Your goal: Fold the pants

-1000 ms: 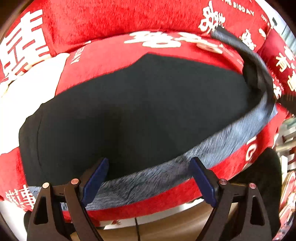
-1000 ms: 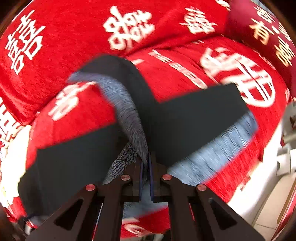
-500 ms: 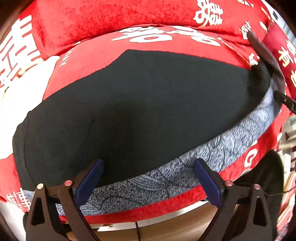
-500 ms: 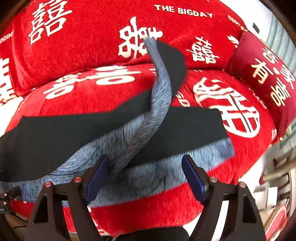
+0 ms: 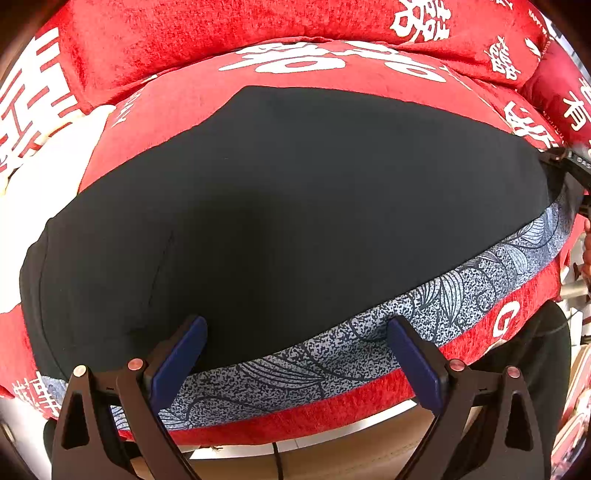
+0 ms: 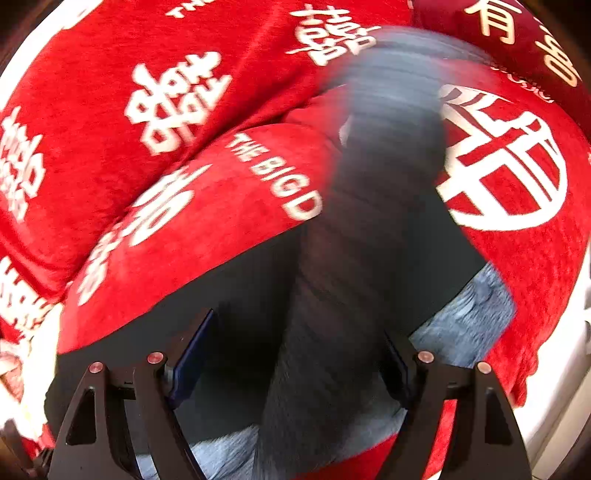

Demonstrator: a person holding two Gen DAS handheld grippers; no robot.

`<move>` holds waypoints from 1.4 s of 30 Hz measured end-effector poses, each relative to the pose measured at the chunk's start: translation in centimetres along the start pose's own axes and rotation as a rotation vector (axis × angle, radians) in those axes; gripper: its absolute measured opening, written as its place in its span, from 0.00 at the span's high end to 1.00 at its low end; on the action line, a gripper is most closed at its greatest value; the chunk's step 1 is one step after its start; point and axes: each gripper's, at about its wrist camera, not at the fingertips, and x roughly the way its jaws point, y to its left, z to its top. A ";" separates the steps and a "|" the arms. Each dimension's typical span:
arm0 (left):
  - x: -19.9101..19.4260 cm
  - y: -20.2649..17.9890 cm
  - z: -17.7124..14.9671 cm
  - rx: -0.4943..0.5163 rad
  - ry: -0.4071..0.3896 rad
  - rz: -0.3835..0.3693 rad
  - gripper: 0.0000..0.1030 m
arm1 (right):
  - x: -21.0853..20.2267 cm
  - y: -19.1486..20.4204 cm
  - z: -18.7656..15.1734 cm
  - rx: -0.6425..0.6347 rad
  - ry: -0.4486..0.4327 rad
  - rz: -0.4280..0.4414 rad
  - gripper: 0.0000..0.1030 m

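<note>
Black pants [image 5: 295, 206] with a grey-blue patterned side stripe [image 5: 424, 302] lie flat across a red sofa seat. My left gripper [image 5: 295, 354] is open, its blue pads [image 5: 177, 358] low over the pants' near edge, holding nothing. My right gripper [image 6: 295, 354] is open above the same pants [image 6: 454, 254]. A blurred dark pant leg [image 6: 369, 221] runs up between its jaws, not pinched; whether it touches them I cannot tell. The right gripper's body shows at the left wrist view's right edge [image 5: 569, 166].
The sofa cover [image 5: 184, 48] is red with white characters and covers seat and backrest. A dark red cushion [image 6: 517, 33] sits at the right end. A white cloth [image 5: 40, 177] lies at the left. The wooden floor [image 5: 332, 454] shows below the seat's front edge.
My right gripper opened and let go of the pant leg, then swung over the pants; the leg is blurred in motion. The left gripper stayed open and moved slightly closer.
</note>
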 end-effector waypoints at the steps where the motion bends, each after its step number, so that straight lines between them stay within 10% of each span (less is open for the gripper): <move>1: 0.0 0.0 0.1 0.001 0.001 0.000 0.05 | 0.0 -0.7 0.4 0.024 -0.006 0.006 0.45; 3: 0.0 0.1 0.5 -0.002 0.004 0.003 0.05 | -0.6 -1.9 1.1 0.065 -0.008 0.012 0.90; 4: 0.1 0.1 0.6 -0.008 0.004 0.001 0.05 | -1.0 -2.2 1.3 0.076 -0.015 0.033 0.91; 12: -0.4 -1.3 1.8 -0.028 -0.015 -0.023 0.05 | -7.8 1.3 3.2 -0.149 -0.250 0.159 0.92; 18: 0.5 -3.1 1.2 0.044 0.001 0.046 0.05 | -0.2 -3.3 1.6 -0.086 -0.069 0.089 0.90; 24: -0.3 -3.5 1.2 0.037 -0.007 0.005 0.05 | -1.7 -8.3 0.5 0.092 -0.094 0.088 0.50; 28: 0.1 -3.7 1.8 0.021 -0.008 0.005 0.05 | -4.2 -10.5 -0.8 0.158 -0.153 0.057 0.42; 35: 1.1 -4.5 1.9 0.053 -0.006 0.043 0.02 | -1.8 -10.6 -0.8 0.196 -0.095 0.227 0.43; 38: 0.9 -4.0 1.9 0.033 -0.003 0.028 0.02 | -1.1 -12.3 -0.3 0.319 -0.087 0.267 0.83; 42: 0.8 -3.7 1.9 0.012 -0.004 0.010 0.02 | -2.5 -12.1 -0.6 0.295 -0.141 0.234 0.90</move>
